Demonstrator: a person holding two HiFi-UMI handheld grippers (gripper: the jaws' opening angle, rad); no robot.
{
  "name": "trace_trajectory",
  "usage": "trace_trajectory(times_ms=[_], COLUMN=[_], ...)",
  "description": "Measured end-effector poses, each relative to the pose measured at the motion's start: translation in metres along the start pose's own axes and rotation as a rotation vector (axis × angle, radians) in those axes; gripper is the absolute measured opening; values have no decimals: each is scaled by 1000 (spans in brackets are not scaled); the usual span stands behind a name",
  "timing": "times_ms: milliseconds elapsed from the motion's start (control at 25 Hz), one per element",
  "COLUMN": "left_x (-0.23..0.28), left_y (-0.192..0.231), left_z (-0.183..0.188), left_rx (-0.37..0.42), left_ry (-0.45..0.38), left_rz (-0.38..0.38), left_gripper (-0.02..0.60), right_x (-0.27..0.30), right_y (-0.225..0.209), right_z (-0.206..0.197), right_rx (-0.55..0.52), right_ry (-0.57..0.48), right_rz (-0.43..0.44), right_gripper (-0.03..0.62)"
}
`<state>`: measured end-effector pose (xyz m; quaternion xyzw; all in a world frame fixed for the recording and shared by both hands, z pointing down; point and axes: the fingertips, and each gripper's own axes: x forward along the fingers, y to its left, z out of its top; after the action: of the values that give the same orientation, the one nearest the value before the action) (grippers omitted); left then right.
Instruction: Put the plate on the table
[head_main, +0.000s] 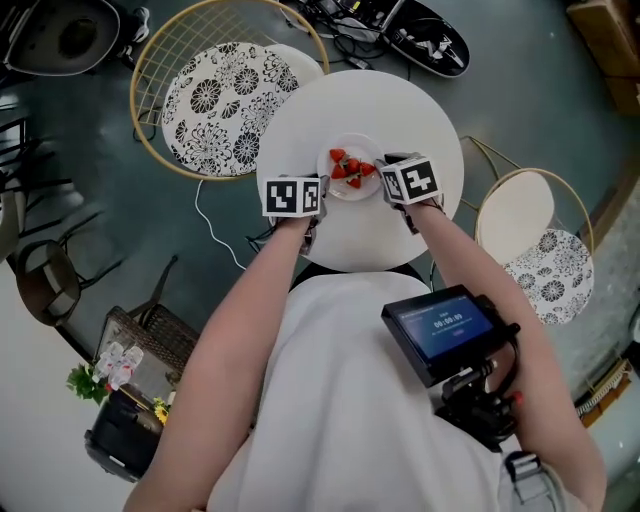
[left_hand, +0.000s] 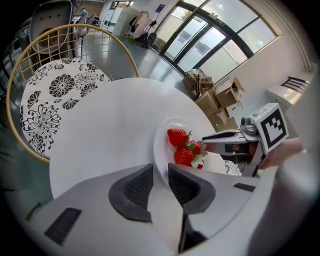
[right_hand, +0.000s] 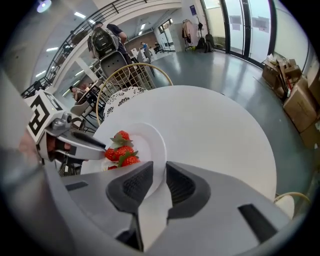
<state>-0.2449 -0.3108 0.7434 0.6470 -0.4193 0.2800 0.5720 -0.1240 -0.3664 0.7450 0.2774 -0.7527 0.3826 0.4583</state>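
Observation:
A small white plate (head_main: 352, 190) with several red strawberries (head_main: 350, 168) is at the middle of the round white table (head_main: 400, 110). My left gripper (head_main: 322, 196) is shut on the plate's left rim, and my right gripper (head_main: 382, 180) is shut on its right rim. In the left gripper view the plate (left_hand: 165, 145) runs between the jaws, strawberries (left_hand: 183, 148) beyond, with the right gripper (left_hand: 206, 142) opposite. In the right gripper view the plate (right_hand: 150, 142) and strawberries (right_hand: 120, 150) sit between the jaws, the left gripper (right_hand: 102, 148) across. I cannot tell whether the plate touches the table.
A gold wire chair with a floral cushion (head_main: 225, 95) stands at the table's back left. A second chair (head_main: 540, 250) stands at the right. Cables (head_main: 345, 25) lie on the floor behind. Cardboard boxes (left_hand: 220, 97) are stacked beyond the table. A screen device (head_main: 445, 325) hangs on the person's chest.

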Motion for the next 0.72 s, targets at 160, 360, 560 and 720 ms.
trace_trajectory(times_ms=[160,360,560,720], left_x=[-3,-11,-30,-51], left_y=[5,21,30,30], left_z=[-1,-5,-22,-46], left_rx=[-7,-17,-46,-64], left_ry=[-22,-61,-119,-163], left_rz=[7,24,12,31], left_gripper=[98,101,101,100], right_x=[-3,-10,-24,-47], right_y=[-7,-17,-23,-28], right_z=[2,10,8,-6], right_rx=[-22,-48,-38,-36], right_ry=[-8,-61,-128,-141], right_rz=[-38,-84,-73,-67], right_gripper=[61,61,61,60])
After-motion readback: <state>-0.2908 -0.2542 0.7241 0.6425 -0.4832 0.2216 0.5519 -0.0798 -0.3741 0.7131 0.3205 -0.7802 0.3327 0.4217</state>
